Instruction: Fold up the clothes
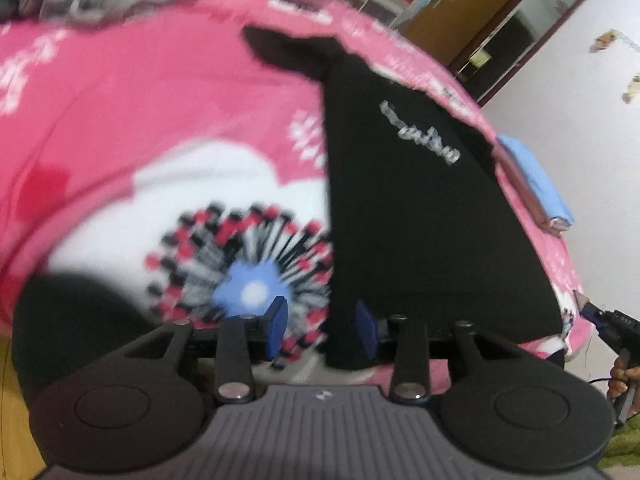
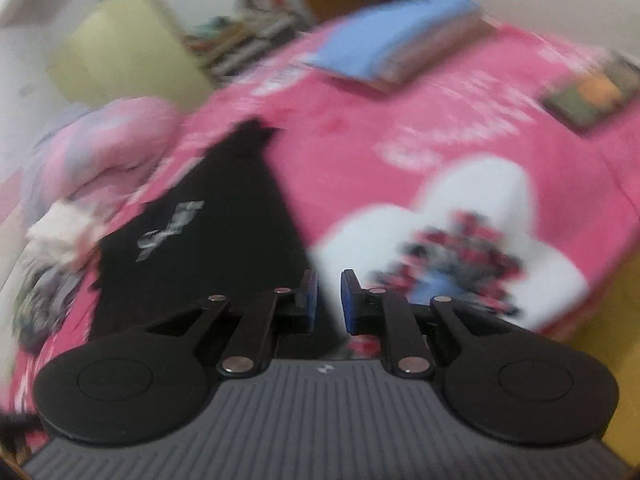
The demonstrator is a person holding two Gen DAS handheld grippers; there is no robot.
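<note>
A black garment (image 1: 420,216) with silver lettering lies flat on the pink bedspread (image 1: 160,112), narrowing toward the far end. My left gripper (image 1: 321,328) is open at its near left corner. The cloth's left edge runs between the blue pads, and the right pad (image 1: 366,330) is over the black cloth. In the right wrist view the same garment (image 2: 224,240) lies left of centre. My right gripper (image 2: 329,300) stands just past its right edge, jaws a narrow gap apart with only bedspread showing between them. The right gripper (image 1: 600,316) also shows at the bed's right corner, held by a hand (image 1: 624,376).
A folded blue cloth (image 2: 392,36) on a small stack sits at the bed's far edge. A heap of pink and grey clothes (image 2: 108,148) lies beyond the garment. A dark flat object (image 2: 588,96) rests at the far right. Both views are motion-blurred.
</note>
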